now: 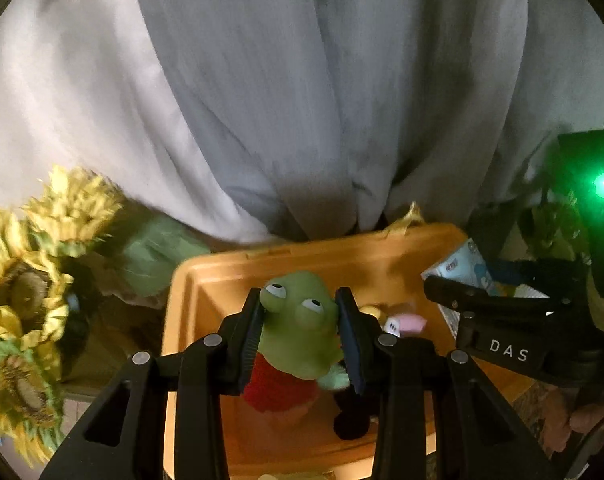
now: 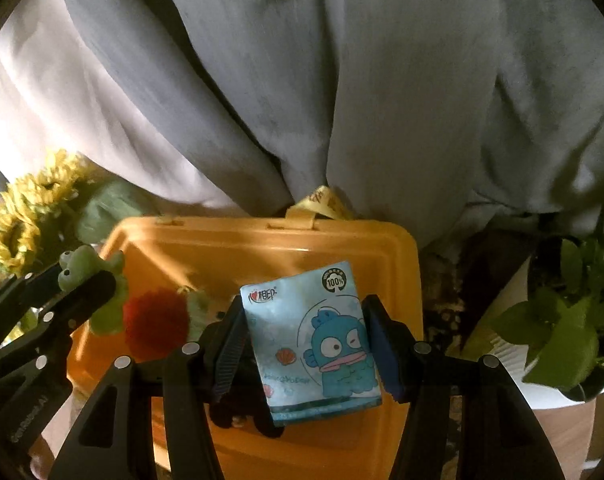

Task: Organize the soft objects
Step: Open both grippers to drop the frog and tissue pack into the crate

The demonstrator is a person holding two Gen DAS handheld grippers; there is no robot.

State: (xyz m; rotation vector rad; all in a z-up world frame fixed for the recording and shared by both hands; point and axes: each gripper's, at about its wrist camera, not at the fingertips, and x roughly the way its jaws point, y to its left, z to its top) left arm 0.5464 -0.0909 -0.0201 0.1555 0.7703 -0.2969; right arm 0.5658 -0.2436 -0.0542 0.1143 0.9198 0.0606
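Smooth orange plastic bin (image 2: 262, 240), glossy tissue pack (image 2: 310, 340)

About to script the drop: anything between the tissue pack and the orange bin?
Nothing visible blocks it. The right gripper holds the tissue pack over the open orange bin. The left gripper holds the frog toy over the bin's left side, apart from the pack.

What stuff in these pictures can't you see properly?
- Black toy in the bin: left view, hidden behind the left tongs and the frog they hold; its shape is unclear.
- Pink-and-white thing: left view, small, blurred, partly behind a finger.
- Bin floor: right view, covered by the tissue pack in the right tongs.
- Sunflowers: left view, blurred, cut by the edge.
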